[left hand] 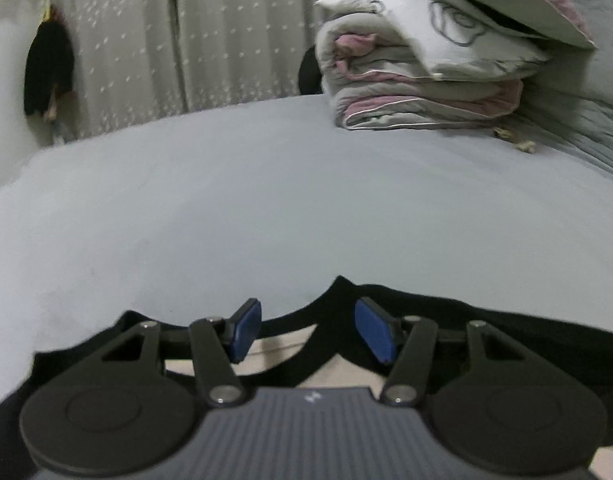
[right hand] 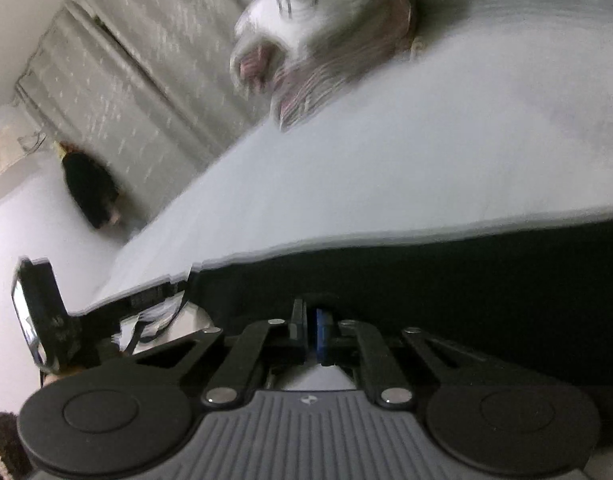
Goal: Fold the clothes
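A black garment (left hand: 486, 332) lies at the near edge of the grey bed (left hand: 266, 200), with a beige inner part (left hand: 282, 346) showing at its neckline. My left gripper (left hand: 308, 330) is open above the neckline, blue pads apart, holding nothing. In the right wrist view, tilted and blurred, my right gripper (right hand: 312, 334) is shut on the black garment (right hand: 446, 288), with cloth between the pads. The other gripper's body (right hand: 38, 320) shows at the left edge.
A stack of folded grey, white and pink bedding (left hand: 426, 64) sits at the back right of the bed; it also shows blurred in the right wrist view (right hand: 326, 40). Curtains (left hand: 166, 40) hang behind. A dark object (left hand: 48, 72) hangs at the left wall.
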